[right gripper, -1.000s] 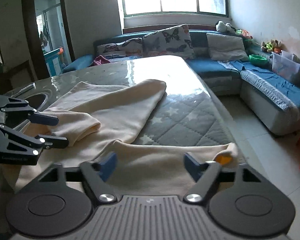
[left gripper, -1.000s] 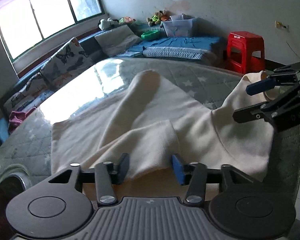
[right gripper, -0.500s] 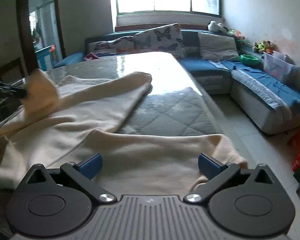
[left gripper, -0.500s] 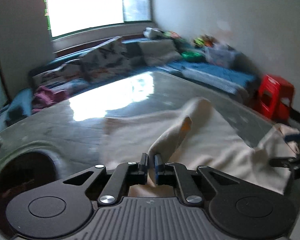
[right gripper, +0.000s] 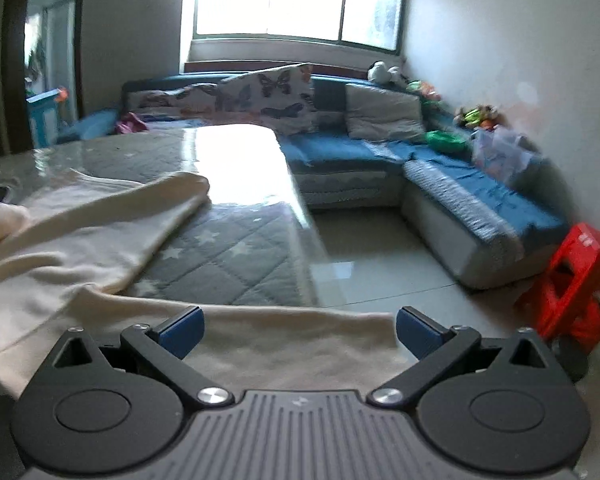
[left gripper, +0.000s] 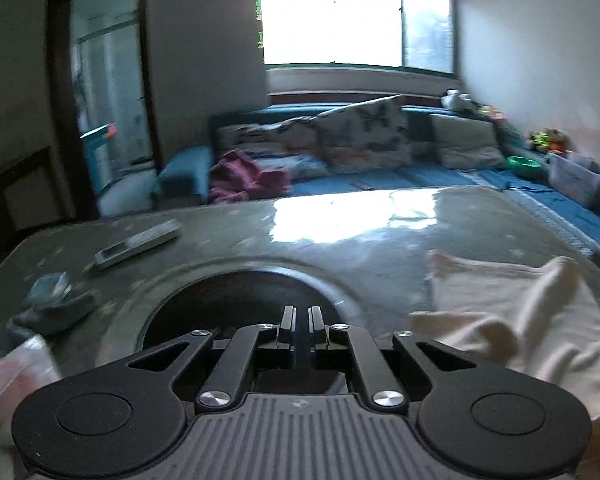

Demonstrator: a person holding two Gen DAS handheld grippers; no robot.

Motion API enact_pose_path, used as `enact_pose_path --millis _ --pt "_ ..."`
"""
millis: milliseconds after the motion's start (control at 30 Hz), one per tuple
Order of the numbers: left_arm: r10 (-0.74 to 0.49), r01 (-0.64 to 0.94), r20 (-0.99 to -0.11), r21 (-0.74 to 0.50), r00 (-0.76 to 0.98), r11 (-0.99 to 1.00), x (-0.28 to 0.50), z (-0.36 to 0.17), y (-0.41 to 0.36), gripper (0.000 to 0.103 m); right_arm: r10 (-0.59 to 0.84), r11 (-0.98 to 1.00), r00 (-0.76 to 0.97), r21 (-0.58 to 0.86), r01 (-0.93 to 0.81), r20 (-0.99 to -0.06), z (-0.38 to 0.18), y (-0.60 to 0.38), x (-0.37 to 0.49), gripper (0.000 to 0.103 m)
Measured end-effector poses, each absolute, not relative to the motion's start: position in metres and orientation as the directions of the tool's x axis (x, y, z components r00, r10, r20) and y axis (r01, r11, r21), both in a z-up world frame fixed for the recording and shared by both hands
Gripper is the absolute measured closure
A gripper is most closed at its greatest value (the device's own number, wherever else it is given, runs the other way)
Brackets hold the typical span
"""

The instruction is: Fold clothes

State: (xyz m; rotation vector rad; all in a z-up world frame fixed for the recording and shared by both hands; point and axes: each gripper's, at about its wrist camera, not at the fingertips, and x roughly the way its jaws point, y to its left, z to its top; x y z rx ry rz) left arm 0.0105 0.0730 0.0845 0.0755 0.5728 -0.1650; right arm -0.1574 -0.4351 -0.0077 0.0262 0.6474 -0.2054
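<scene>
- Cream knit cloth, the garment (right gripper: pixel 80 240) I am folding, lies rumpled across the grey star-quilted table (right gripper: pixel 228 252), filling the left and lower part of my right wrist view.
- One long fold of it runs toward the centre of that frame and ends in a rounded tip on the glossy table top.
- Its near edge lies flat along the bottom, right under my right gripper (right gripper: pixel 298 330).
- My right fingers (right gripper: pixel 182 330) are spread wide; their blue pads sit over that edge without pinching it.
- In my left wrist view the same garment (left gripper: pixel 520 320) is bunched at the lower right, with a soft ridge rising near the frame edge.
- My left gripper (left gripper: pixel 299 330) is clenched tight, with no cloth visible between its pads.
- It points at a dark round opening (left gripper: pixel 244 304) in the table.
- I see a remote control (left gripper: pixel 138 242) lying left of centre.
</scene>
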Motion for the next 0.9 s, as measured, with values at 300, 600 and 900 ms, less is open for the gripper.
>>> enact_pose_path --millis 300,600,900 --pt "-0.257 0.283 -0.633 -0.063 0.730 0.957 0.004 0.060 0.042 0.092 -0.088 0.985 0.764 0.057 0.161 -0.639 -0.024 -0.421 -0.145 0.000" --pt "-0.295 0.254 -0.676 -0.162 0.675 0.954 0.024 0.044 0.005 0.047 -0.091 0.984 0.783 0.066 0.165 -0.616 -0.034 -0.398 -0.134 0.000" --pt "-0.320 0.077 -0.712 -0.352 0.625 0.933 0.050 0.043 0.010 0.035 -0.128 0.984 0.797 0.025 0.177 -0.591 -0.040 -0.390 -0.134 0.000"
